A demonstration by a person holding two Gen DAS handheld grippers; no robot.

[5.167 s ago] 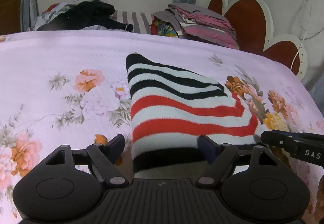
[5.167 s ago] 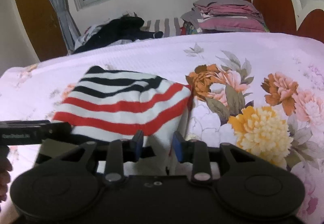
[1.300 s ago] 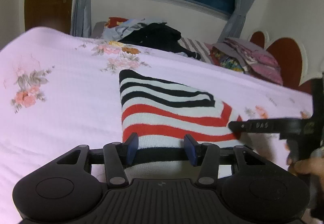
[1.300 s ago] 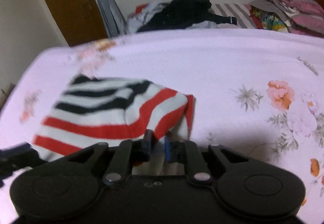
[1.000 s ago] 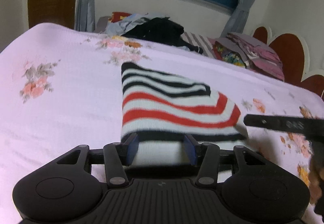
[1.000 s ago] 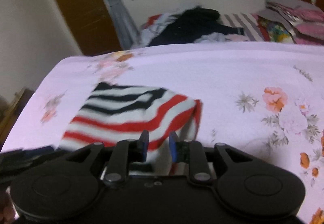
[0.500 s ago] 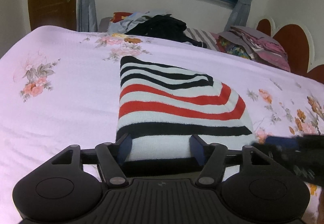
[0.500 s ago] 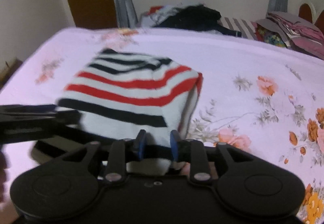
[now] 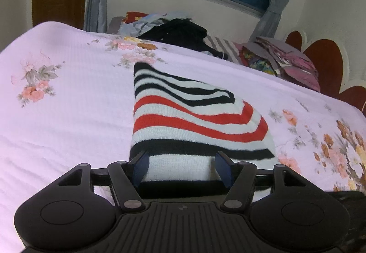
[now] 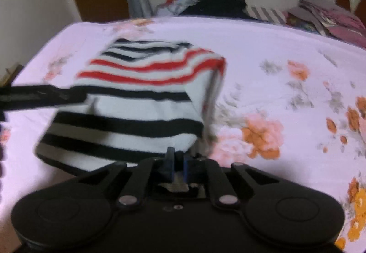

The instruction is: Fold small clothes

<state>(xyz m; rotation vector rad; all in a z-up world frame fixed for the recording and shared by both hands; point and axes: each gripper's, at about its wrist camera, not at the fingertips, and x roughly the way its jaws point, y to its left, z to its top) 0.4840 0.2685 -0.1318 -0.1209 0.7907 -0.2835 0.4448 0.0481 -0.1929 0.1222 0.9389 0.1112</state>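
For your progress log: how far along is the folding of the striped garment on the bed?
Done: the striped garment already lies folded over on the bedspread. In hand: the right tool is shut on its near edge; the left tool stands open with the near hem between its fingers. Left: any further fold and smoothing.

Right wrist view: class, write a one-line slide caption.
Right gripper, jaws shut on the near edge of the folded striped garment on a floral bedspread.

no readable text, labels, brand names, numbers or signs anywhere in either view
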